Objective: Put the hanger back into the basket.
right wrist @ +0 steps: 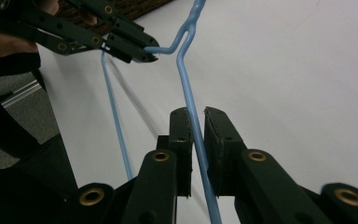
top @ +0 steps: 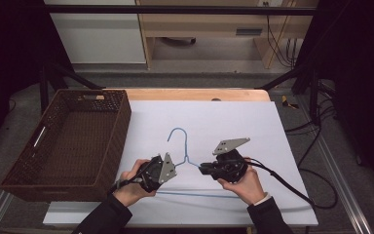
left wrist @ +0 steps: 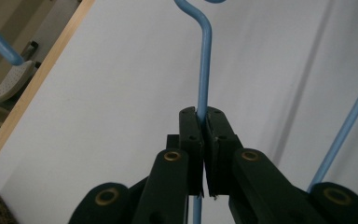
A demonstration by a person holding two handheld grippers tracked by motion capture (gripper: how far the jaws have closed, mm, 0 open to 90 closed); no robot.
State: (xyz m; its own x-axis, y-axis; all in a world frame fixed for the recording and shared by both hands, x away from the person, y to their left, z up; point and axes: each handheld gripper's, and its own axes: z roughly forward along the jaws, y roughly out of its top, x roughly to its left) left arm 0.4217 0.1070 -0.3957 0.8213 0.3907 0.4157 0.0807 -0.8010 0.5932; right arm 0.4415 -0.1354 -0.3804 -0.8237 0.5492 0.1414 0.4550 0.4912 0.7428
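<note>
At your far left, the dark brown woven wicker basket (top: 68, 141) sits on the table with its right wall along the left edge of the white rectangular sheet (top: 243, 122) that covers the wooden tabletop (top: 195, 94). Nothing lies inside it that you can see from the high view.

Next comes your left hand (top: 129, 187) with the left gripper (top: 168, 163). Its 2 jaws are clenched on the thin light-blue wire clothes hanger (top: 185, 151), pinching the left shoulder wire close to the neck; in the left gripper view the wire (left wrist: 204, 70) runs up out of the pressed pads toward the hook.

The hanger lies on the sheet near the front middle, its hook pointing away from you and its straight bottom bar running between your 2 hands.

On the right, your right hand (top: 246, 183) aims the right gripper (top: 202, 169) leftward. Its jaws sit around the right shoulder wire (right wrist: 191, 116) with a narrow gap on each side, so they are not fully clamped. The 2 grippers are just beside each other at the neck.
</note>
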